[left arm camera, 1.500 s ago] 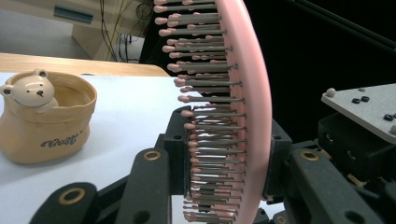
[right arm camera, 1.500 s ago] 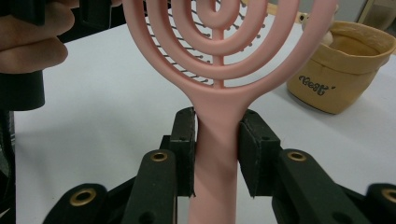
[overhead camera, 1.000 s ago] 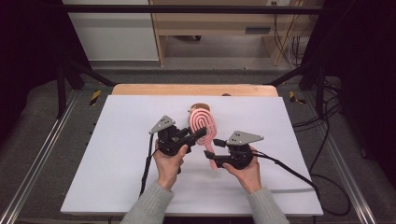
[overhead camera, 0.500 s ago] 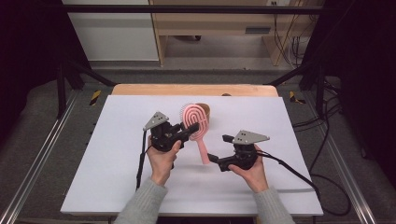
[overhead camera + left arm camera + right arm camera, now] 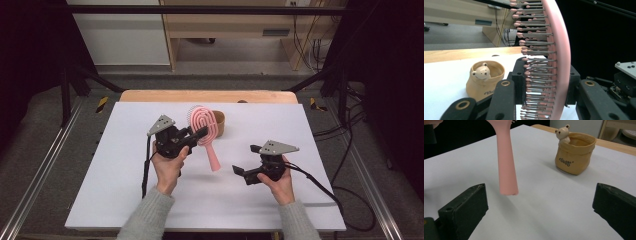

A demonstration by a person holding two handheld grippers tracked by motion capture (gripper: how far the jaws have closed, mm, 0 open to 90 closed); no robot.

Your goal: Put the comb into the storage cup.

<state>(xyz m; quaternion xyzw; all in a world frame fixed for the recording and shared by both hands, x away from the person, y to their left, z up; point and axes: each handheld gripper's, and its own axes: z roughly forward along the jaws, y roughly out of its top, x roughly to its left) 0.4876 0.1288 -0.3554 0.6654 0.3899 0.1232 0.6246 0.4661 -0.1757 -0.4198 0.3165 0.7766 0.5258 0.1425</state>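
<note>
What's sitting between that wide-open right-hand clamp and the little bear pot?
Only bare white table. In the right gripper view, the right gripper faces the bear pot, with the pink hairbrush handle hanging off to one side.

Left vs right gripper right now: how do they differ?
The left gripper is shut on the pink hairbrush, clamping its head; the right gripper is open and holds nothing, its jaws having just been opening. The left gripper sits by the bear cup; the right gripper sits nearer the person, off the brush handle's tip. Both are hand-held above the white sheet.
</note>
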